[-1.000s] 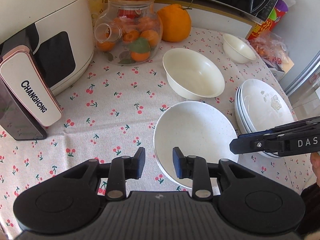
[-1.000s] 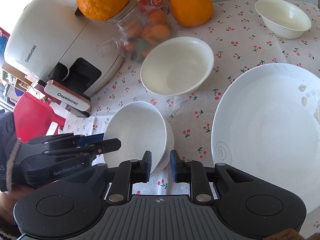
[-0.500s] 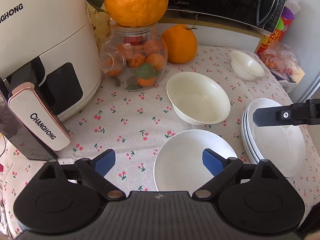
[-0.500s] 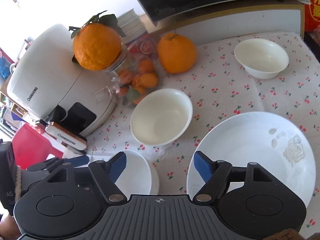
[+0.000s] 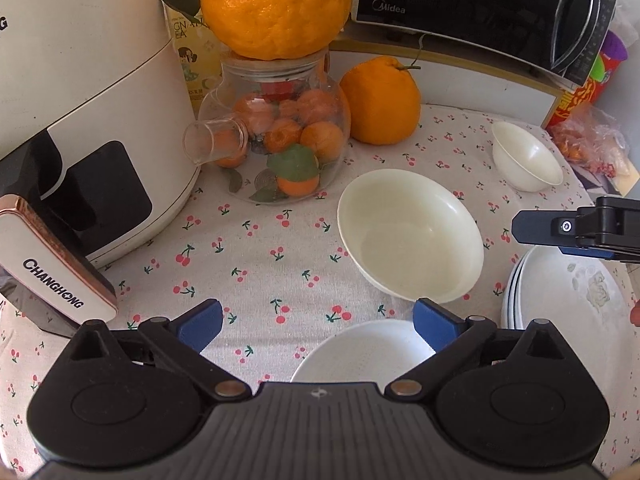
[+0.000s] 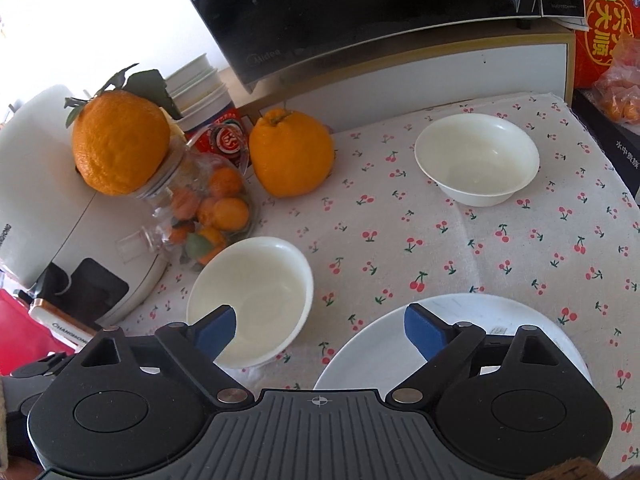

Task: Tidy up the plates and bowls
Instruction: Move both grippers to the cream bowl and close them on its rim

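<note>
A medium cream bowl [image 5: 410, 236] stands mid-table; it also shows in the right wrist view [image 6: 250, 298]. A small cream bowl [image 5: 526, 162] sits at the back right, also in the right wrist view [image 6: 476, 158]. A white bowl [image 5: 362, 354] lies just under my left gripper [image 5: 318, 322], which is open and empty above the cloth. A stack of white plates [image 5: 568, 292] is on the right, and the top plate shows in the right wrist view [image 6: 496, 316]. My right gripper [image 6: 320, 328] is open and empty, held above the table; one of its fingers [image 5: 560, 228] shows over the plates.
A white air fryer [image 5: 80, 128] stands at left. A glass jar of small oranges [image 5: 276, 148] has a big orange [image 5: 276, 4] on top, with another orange [image 5: 380, 102] beside it. A black microwave [image 5: 480, 4] is behind. Snack bags [image 5: 592, 136] lie at the right edge.
Both grippers opened from shut and pulled back and up from the white bowl, which stays on the table. The view now takes in more of the back of the table.
</note>
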Available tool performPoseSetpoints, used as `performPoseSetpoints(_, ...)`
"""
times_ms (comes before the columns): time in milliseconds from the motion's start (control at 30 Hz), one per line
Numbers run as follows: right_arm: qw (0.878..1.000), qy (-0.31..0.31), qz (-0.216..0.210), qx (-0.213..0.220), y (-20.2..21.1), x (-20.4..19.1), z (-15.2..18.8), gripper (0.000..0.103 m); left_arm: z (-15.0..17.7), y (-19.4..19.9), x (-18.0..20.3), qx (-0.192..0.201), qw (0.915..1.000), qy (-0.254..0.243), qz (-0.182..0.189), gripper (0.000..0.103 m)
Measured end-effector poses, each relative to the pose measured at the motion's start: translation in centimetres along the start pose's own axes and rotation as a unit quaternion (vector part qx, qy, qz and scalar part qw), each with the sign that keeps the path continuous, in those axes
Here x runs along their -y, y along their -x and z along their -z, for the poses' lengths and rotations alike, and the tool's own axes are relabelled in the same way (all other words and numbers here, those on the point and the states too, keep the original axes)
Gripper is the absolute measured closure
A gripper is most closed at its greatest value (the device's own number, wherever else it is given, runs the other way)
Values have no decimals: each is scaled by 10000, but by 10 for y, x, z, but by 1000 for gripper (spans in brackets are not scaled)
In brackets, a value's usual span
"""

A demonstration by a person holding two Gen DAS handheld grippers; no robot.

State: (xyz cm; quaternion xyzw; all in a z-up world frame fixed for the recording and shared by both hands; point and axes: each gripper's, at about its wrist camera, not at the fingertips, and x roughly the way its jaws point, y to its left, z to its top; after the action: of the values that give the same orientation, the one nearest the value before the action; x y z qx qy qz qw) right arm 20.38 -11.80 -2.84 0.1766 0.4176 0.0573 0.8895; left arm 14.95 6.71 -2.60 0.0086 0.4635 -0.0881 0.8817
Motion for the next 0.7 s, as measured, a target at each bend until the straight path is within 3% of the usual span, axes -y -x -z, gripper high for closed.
performPoseSetpoints(300,9999,82,138,41,-22,6,-11,9,-7,-17,6,139,9997,159,-93,4)
performPoseSetpoints(700,9997,220,47,102,-36,3,-17,9,-15,-26,13,362,9989,279,-29,23)
